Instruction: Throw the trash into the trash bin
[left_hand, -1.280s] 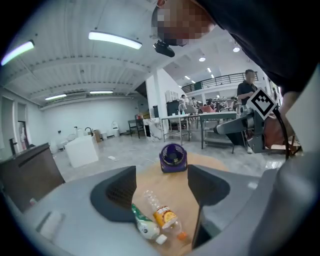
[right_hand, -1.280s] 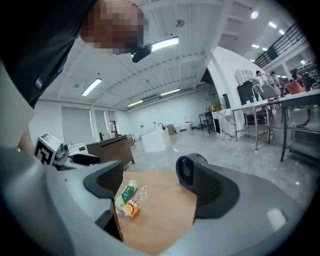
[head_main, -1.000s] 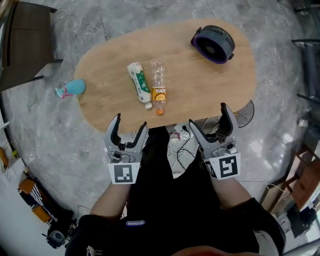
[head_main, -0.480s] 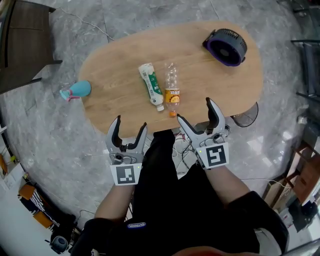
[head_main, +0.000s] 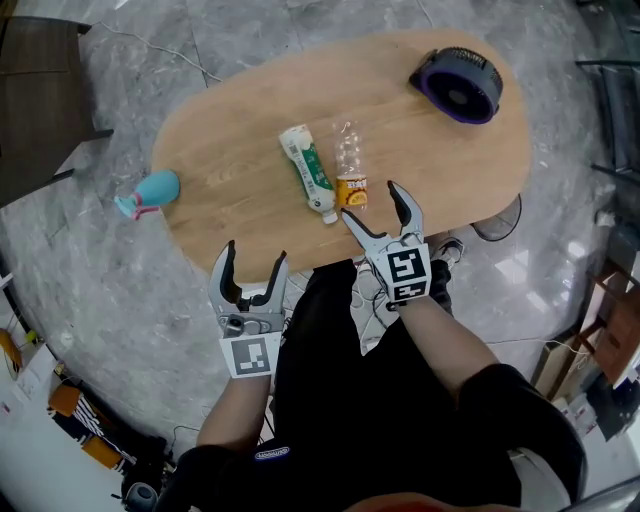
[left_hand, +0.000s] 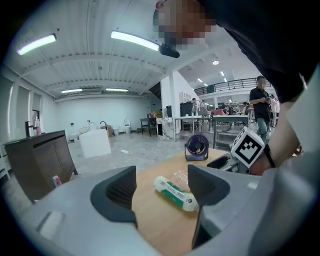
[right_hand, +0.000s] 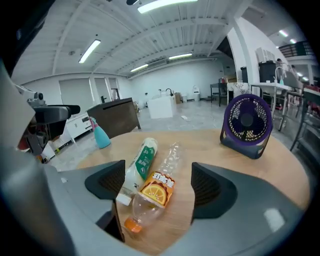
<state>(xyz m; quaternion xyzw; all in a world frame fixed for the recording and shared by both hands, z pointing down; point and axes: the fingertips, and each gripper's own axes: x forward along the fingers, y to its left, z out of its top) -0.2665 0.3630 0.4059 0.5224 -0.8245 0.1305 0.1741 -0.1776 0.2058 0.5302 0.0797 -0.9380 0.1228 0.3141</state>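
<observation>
Two pieces of trash lie side by side on the oval wooden table (head_main: 230, 150): a white and green tube-shaped bottle (head_main: 308, 172) and an empty clear bottle with an orange label and cap (head_main: 349, 177). My right gripper (head_main: 376, 203) is open just in front of the clear bottle (right_hand: 154, 192), whose cap end lies between the jaw tips; the white and green bottle (right_hand: 140, 164) sits to its left. My left gripper (head_main: 250, 260) is open and empty off the table's near edge, facing the white and green bottle (left_hand: 176, 192). No trash bin shows in any view.
A purple round fan (head_main: 461, 82) stands at the table's far right end, the fan (right_hand: 247, 125) also ahead of the right gripper. A teal spray bottle (head_main: 149, 192) lies on the grey floor left of the table. A dark cabinet (head_main: 40, 105) is at upper left. Cables lie under the table's near edge.
My right gripper has moved forward and left over the table edge up to the clear bottle's cap end. The left gripper has stayed near the table's edge.
</observation>
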